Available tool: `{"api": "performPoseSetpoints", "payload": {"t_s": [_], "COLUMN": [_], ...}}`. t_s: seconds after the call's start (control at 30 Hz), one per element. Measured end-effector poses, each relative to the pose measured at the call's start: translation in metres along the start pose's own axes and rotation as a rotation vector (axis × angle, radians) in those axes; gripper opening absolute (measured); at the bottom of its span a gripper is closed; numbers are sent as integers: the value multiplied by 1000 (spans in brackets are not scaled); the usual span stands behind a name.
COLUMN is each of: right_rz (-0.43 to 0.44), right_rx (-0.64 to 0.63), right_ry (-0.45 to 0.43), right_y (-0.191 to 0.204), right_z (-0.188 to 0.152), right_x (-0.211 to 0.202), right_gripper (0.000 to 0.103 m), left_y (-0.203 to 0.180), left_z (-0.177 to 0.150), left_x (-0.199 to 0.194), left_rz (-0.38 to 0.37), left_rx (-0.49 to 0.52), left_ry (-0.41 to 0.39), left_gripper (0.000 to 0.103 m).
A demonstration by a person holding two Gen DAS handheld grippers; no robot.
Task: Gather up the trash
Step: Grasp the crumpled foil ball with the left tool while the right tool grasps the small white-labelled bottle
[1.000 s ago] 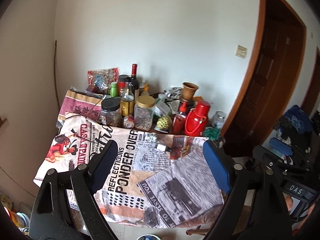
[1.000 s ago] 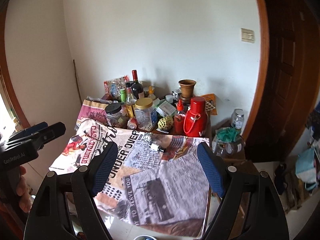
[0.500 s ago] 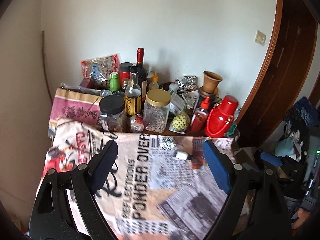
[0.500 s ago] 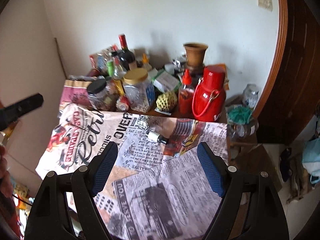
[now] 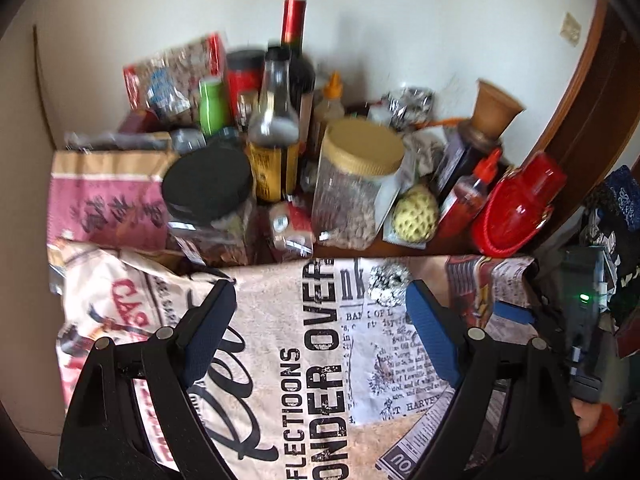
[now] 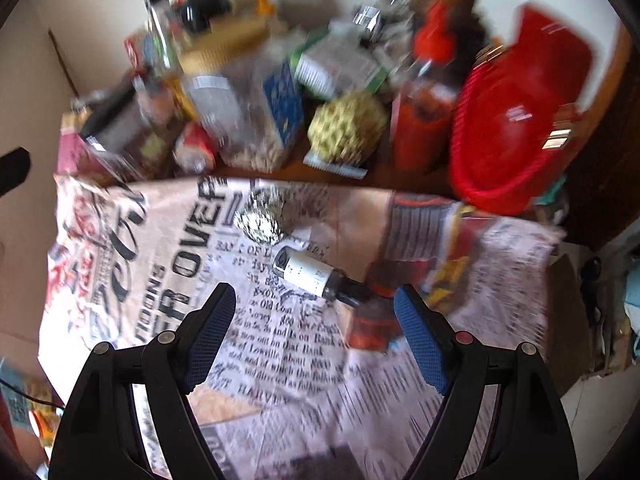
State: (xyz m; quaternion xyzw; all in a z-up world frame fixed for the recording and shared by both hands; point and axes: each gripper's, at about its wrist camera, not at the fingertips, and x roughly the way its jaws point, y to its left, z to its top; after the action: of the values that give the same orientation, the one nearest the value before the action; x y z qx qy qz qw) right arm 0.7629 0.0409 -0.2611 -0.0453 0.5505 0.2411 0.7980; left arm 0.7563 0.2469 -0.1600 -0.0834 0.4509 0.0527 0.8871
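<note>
Nothing collected yet: both fingers' gaps stand wide and empty, foil ball and small bottle lying just ahead of right gripper.

One foil ball, one small white bottle, one printed cloth, two lidded jars, one red flask, one wine bottle

Both wrist cameras look steeply down over the bench from close above, the right one nearer; both views share the foil ball and the newsprint cloth.
</note>
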Motion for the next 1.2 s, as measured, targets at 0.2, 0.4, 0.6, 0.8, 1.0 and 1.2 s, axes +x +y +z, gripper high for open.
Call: {"api": "performPoseSetpoints", "payload": {"t_s": [0.2, 0.4, 0.6, 0.8, 1.0, 1.2], "right_rz": [19, -12, -1, 3, -10, -9], "right_rx": [-74, -129, -146, -10, 147, 255], "right_ry": [94, 139, 86, 51, 0, -48], "right_y": [1, 5, 7, -21, -60, -92], "right_z": [9, 6, -14, -41, -59, -72], "right_x": [42, 55, 41, 14, -26, -63], "right_gripper": [74, 44, 28, 26, 26, 26], "left_y": [3, 0, -20, -50, -70, -80], "left_z": [-10, -16, -14, -9, -6, -6], "left_x": [40, 61, 90, 126, 164, 184], "left_rz": [2, 11, 4, -82, -107, -57], "left_rx": [-7, 11, 71, 95, 83, 75], "left_ry": [83, 134, 176, 231, 284, 279], "left_gripper": [87, 87, 87, 87, 87, 84]}}
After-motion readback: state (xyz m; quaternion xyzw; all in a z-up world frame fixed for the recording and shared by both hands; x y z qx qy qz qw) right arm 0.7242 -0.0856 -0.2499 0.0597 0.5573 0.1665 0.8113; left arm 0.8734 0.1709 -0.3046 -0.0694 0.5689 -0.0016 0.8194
